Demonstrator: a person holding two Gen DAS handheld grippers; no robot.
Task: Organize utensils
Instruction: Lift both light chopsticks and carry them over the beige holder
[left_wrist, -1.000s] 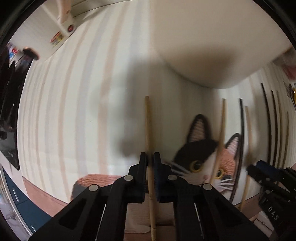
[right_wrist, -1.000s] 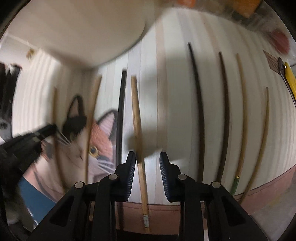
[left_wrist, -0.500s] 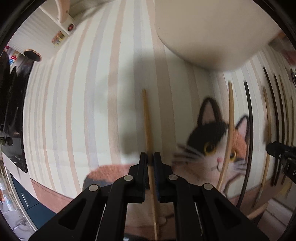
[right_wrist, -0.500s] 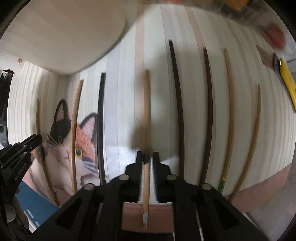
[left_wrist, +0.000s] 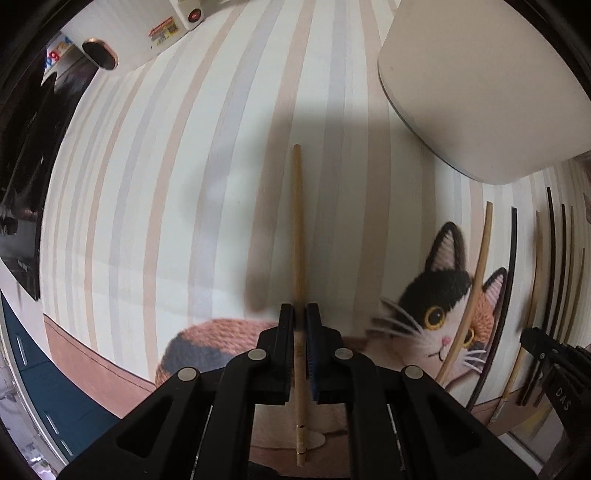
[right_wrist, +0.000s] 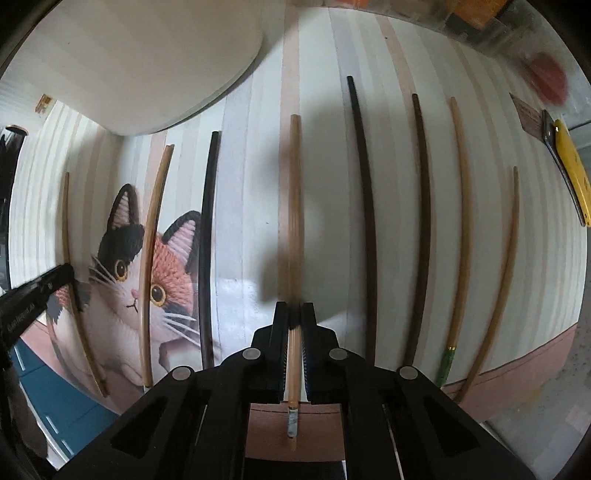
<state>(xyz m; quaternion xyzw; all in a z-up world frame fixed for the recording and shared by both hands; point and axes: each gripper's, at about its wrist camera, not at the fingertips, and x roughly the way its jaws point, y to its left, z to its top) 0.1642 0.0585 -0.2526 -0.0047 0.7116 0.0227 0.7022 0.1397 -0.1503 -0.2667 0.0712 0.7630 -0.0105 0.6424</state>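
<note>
Chopsticks (right_wrist: 364, 221) mid-sort on striped cat-print mat (right_wrist: 251, 184) — one pale stick (left_wrist: 297, 236) pinched in left hand-held gripper (left_wrist: 300, 314), another (right_wrist: 294, 221) clamped in right hand-held gripper (right_wrist: 294, 310). Seven more laid out loose beside cream container (left_wrist: 476, 85) — pairing apparently far from finished.

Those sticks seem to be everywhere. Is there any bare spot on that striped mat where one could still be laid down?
Yes: the wide striped stretch of the mat, left of the chopstick in the left gripper, running up to the white container, lies bare. It is crowded from the cat picture rightward, where chopsticks lie side by side, narrow gaps between them, up to the last pale one.
</note>
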